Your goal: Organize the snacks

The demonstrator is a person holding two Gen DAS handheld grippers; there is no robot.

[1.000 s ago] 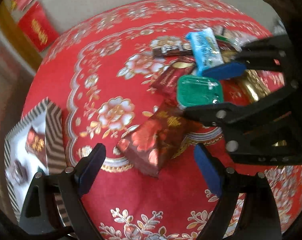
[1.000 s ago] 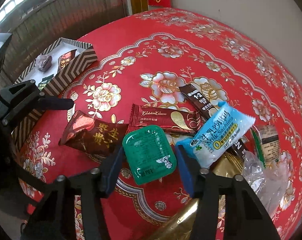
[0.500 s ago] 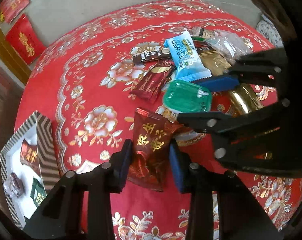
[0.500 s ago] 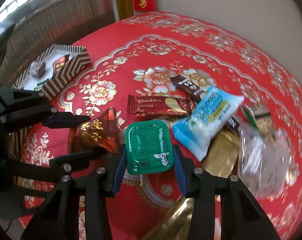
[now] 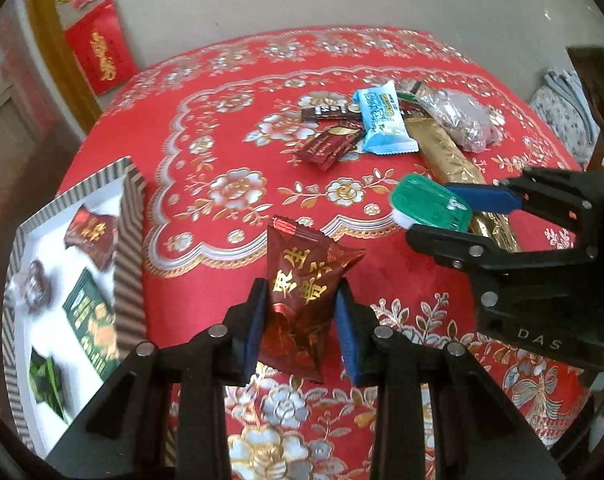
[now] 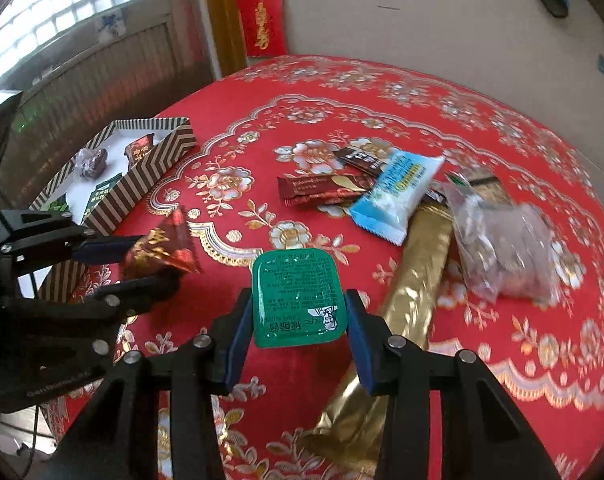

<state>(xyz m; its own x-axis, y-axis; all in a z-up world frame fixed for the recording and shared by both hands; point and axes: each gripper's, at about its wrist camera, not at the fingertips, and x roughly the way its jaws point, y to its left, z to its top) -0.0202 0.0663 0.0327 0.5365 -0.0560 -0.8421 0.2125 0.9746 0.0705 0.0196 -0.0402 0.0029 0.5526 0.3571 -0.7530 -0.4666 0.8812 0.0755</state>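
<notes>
The left gripper [image 5: 300, 320] is squeezing a dark red candy pack [image 5: 305, 292] with gold writing on it. Its jaws have just been closing, and the pack sits tight between the blue pads, lifted up off the red flowered cloth on the counter [image 5: 222, 128]. The right gripper [image 6: 298, 320] is pinching a small green cup with a foil lid [image 6: 298, 296]. Its jaws have closed in too, and the cup is held between them above the cloth. So both snacks are picked up, and this looks like the carrying step. The striped box [image 5: 130, 248] sits at the left side of the counter, near its edge. It already has a few snacks in it: another red pack, a dark wrapped sweet and some green packets. More snacks lie in a pile on the far side of the counter: a blue and white pack [image 5: 385, 120], two brown bars, a long gold packet [image 5: 445, 152] and a clear bag [image 5: 457, 120]. Next, I think both hands need to travel over to the box, one after the other so they do not bump. Each should get right above a bare white spot inside, go low, and then let go gently.
</notes>
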